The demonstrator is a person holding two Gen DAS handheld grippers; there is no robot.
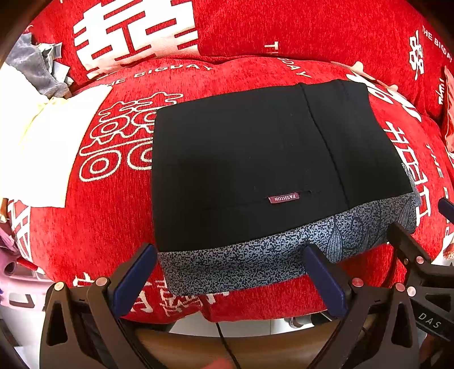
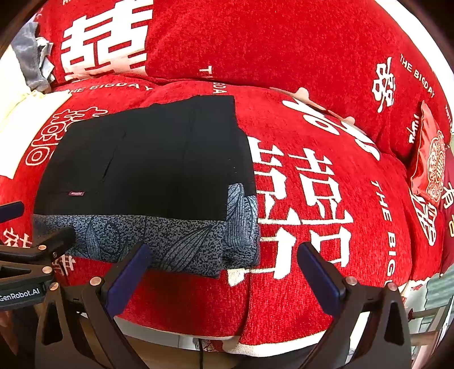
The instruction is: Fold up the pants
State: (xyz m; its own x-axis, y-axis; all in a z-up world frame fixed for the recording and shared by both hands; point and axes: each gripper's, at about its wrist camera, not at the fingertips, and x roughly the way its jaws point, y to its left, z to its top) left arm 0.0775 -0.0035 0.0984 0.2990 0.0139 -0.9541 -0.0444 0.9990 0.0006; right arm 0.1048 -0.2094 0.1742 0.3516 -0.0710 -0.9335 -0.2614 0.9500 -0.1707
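Observation:
Black pants (image 1: 255,159) lie folded into a flat rectangle on the red sofa seat (image 1: 113,204), with a small "FASHION" label (image 1: 283,199) on top. They rest on a blue-grey patterned folded cloth (image 1: 255,264) whose near edge sticks out. My left gripper (image 1: 229,257) is open and empty, just in front of that near edge. My right gripper (image 2: 222,257) is open and empty at the stack's near right corner. The pants (image 2: 147,159) and patterned cloth (image 2: 159,238) also show in the right wrist view. Each gripper shows at the edge of the other's view.
The sofa cover is red with white characters; its back cushions (image 1: 283,25) rise behind. White and pale yellow cloth (image 1: 39,136) and a grey garment (image 1: 28,62) lie at the left. A red packet (image 2: 428,161) lies at the right. The seat's front edge is just below the grippers.

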